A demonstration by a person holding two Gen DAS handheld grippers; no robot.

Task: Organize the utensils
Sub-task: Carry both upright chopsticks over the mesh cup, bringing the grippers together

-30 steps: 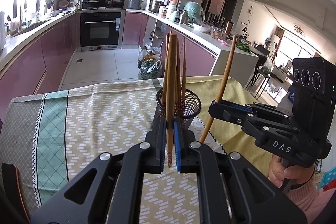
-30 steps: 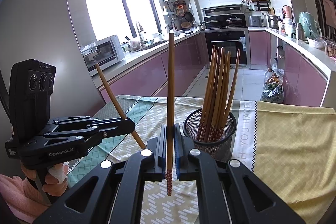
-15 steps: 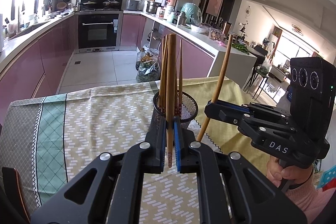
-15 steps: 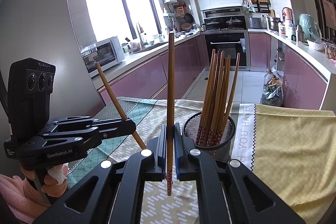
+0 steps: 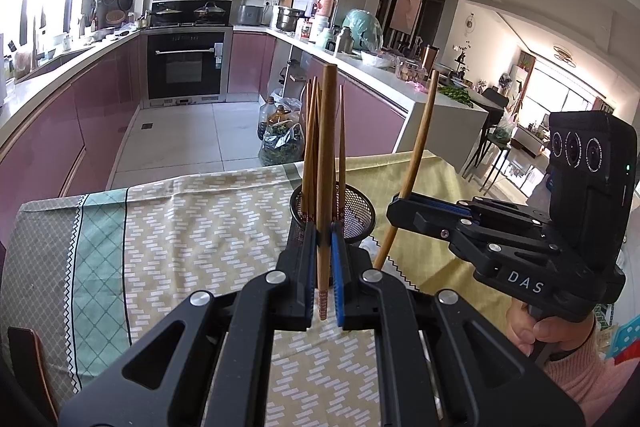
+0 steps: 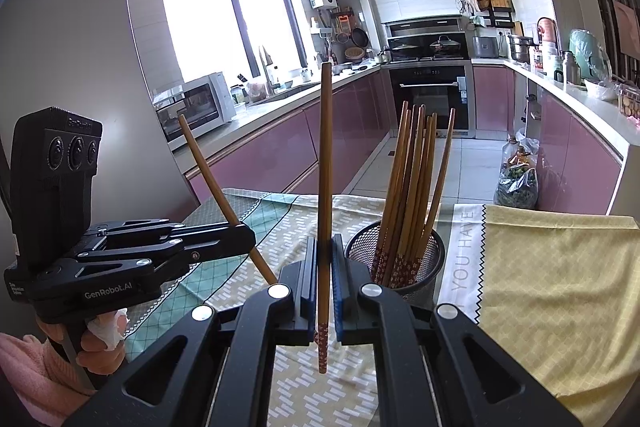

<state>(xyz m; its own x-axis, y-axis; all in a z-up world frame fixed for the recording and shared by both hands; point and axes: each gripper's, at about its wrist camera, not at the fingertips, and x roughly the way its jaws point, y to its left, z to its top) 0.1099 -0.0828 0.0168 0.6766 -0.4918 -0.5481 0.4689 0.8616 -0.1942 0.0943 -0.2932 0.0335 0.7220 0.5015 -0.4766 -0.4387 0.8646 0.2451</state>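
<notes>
- The left gripper (image 5: 323, 267) is clamped narrowly on one wooden chopstick (image 5: 326, 163), held upright with its patterned end pointing down.
- The right gripper (image 6: 323, 279) pinches a second chopstick (image 6: 325, 187) the same way.
- Both hover above the patterned tablecloth (image 5: 192, 227).
- A black mesh holder (image 6: 394, 259) on the cloth, just beyond the grippers, holds a bundle of chopsticks (image 6: 412, 179) leaning inside.

Wooden chopsticks (image 6: 412, 187) upright in black mesh holder (image 6: 432, 259); two outside.
</notes>
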